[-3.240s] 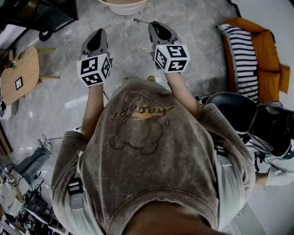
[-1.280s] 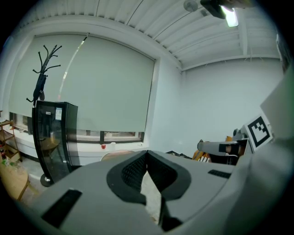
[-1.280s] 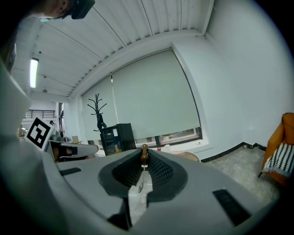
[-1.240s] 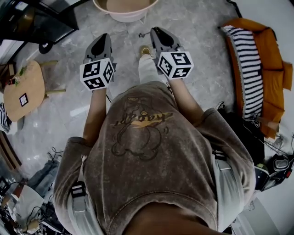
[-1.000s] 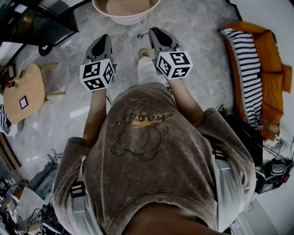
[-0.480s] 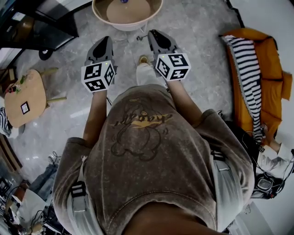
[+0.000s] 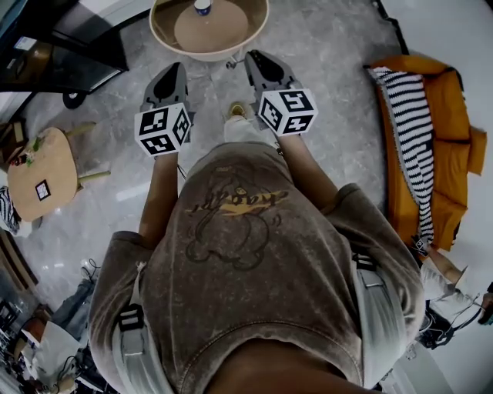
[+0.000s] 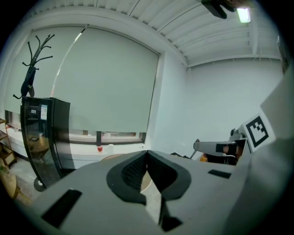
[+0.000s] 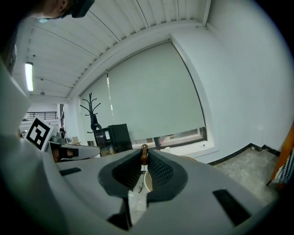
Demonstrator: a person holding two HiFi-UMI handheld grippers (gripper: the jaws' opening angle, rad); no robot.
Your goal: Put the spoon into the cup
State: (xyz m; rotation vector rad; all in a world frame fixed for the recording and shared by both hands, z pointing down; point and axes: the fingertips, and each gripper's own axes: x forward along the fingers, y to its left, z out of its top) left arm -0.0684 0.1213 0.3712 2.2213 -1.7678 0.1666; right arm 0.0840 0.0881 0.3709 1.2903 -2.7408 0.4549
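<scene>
In the head view a round beige table (image 7: 163, 37) lies at the top edge, and a small white cup (image 7: 202, 7) stands on it. Both grippers are held out over the grey floor, short of the table. My right gripper (image 7: 257, 58) is shut on a spoon (image 7: 233, 62), whose thin end sticks out to the left of its tip. In the right gripper view the spoon's brown knob (image 9: 144, 154) pokes up between the closed jaws of the right gripper (image 9: 144, 161). My left gripper (image 7: 172, 71) is empty. In its own view the left gripper (image 8: 146, 156) has its jaws meeting.
A small wooden side table (image 7: 37, 175) stands at the left. An orange sofa with a striped cushion (image 7: 428, 131) is at the right. A black cabinet (image 8: 44, 134) and a coat stand (image 8: 31, 69) stand by the blinded window ahead.
The person has walked toward the round table. It has slid further into view at the top, and the cup now shows on it. Both grippers keep their pose, and the right one still has the spoon.
</scene>
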